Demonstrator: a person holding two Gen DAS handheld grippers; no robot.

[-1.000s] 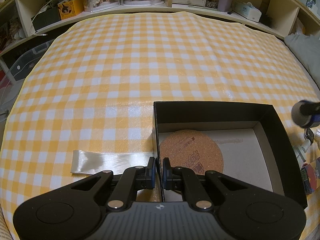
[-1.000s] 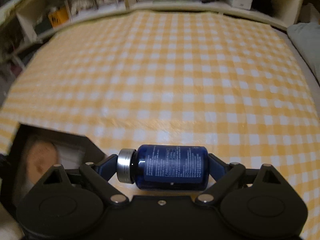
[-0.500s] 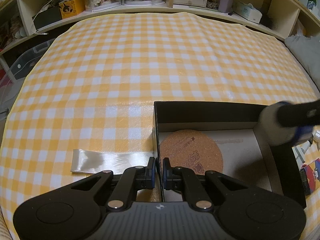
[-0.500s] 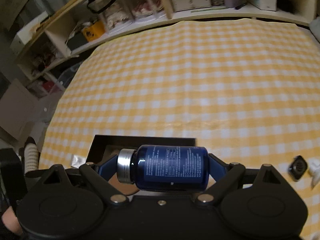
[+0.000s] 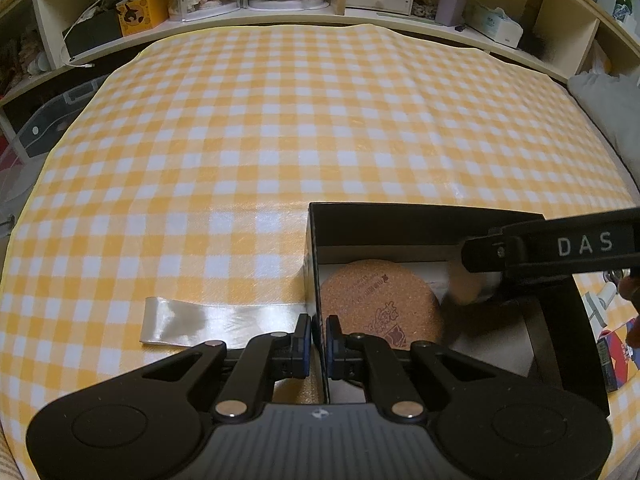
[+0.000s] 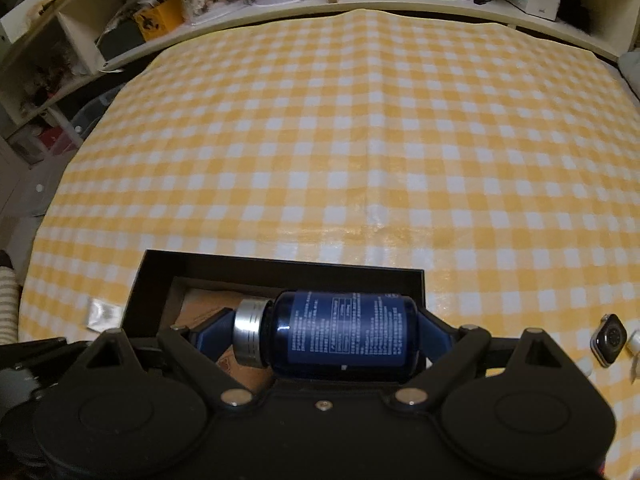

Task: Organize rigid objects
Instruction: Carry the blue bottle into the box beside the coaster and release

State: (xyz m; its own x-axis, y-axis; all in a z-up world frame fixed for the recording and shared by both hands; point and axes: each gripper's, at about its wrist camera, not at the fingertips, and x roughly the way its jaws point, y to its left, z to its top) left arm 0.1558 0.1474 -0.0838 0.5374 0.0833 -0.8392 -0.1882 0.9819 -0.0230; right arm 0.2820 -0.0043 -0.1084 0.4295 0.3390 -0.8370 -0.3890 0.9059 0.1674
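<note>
A black box lies open on the yellow checked cloth, with a round cork coaster flat on its floor. My left gripper is shut on the box's left wall, one finger on either side of it. My right gripper is shut on a dark blue bottle with a silver cap, held sideways by its two ends. The bottle hangs over the box, its cap above the coaster. In the left wrist view the right gripper's arm reaches in from the right, and the bottle is a blur beneath it.
A shiny white ribbon lies on the cloth left of the box. Right of the box lie a smartwatch and a small colourful carton. Cluttered shelves run along the far edge. A striped sleeve shows at the left.
My right gripper has carried the blue bottle leftwards from the bare cloth to above the black box. My left gripper has kept still on the box wall.
</note>
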